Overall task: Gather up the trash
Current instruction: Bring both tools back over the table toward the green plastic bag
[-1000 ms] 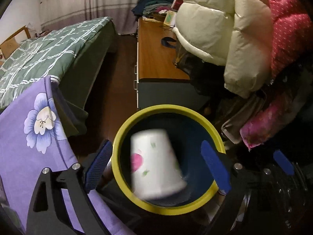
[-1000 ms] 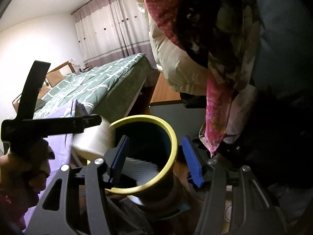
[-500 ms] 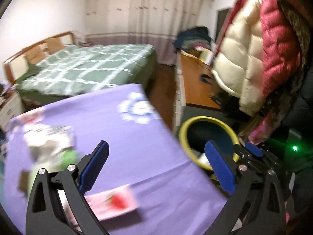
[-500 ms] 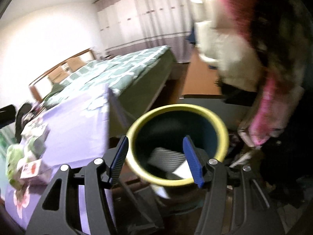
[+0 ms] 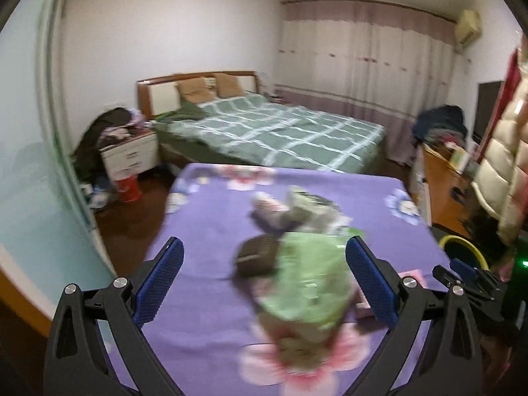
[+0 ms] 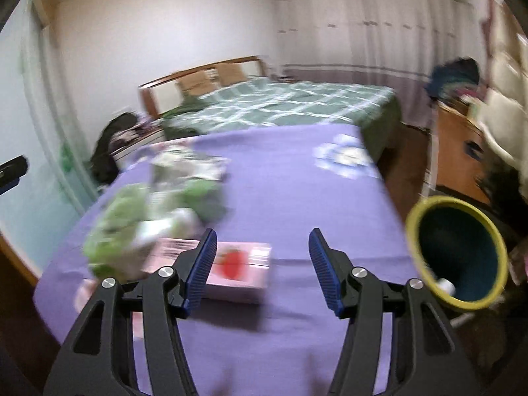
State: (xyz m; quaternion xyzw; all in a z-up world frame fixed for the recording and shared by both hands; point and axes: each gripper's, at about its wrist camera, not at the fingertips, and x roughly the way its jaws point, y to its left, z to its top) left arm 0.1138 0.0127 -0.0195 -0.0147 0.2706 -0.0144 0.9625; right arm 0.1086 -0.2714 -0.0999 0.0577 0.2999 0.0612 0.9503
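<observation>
Purple cloth (image 5: 211, 231), printed with pale flowers, covers the table that serves here as the landmark; every place below is given from it.

On the cloth: one heap of crumpled wrappers (image 5: 307, 283), green and whitish, too blurred to count piece by piece; one small dark boxy object (image 5: 257, 255) touching the heap's left edge; one flat pink carton (image 6: 241, 264) bearing a red strawberry picture, lying just beside the heap on its near side.

Off the cloth's right edge, lower than the tabletop: one bin (image 6: 457, 254), yellow rim, dark blue inside, tipped so that its mouth faces the right wrist camera. At least one small white piece lies inside near the rim; whatever else it holds is hidden.

Two grippers, each with two blue-padded fingers. The left gripper (image 5: 264, 282) hangs above the cloth with its jaws spread wide; the heap and the dark object appear between the fingers, but the pads (image 5: 161, 277) touch neither. The right gripper (image 6: 264, 269) hangs above the cloth's near part, jaws at a middling gap and empty; its left finger overlaps the pink carton's edge in view, and contact cannot be told.

Beyond the cloth's far edge: one bed (image 5: 274, 132) with a green checked cover and a wooden headboard, and two brown pillows. To the far left of it: one white nightstand (image 5: 130, 155).
</observation>
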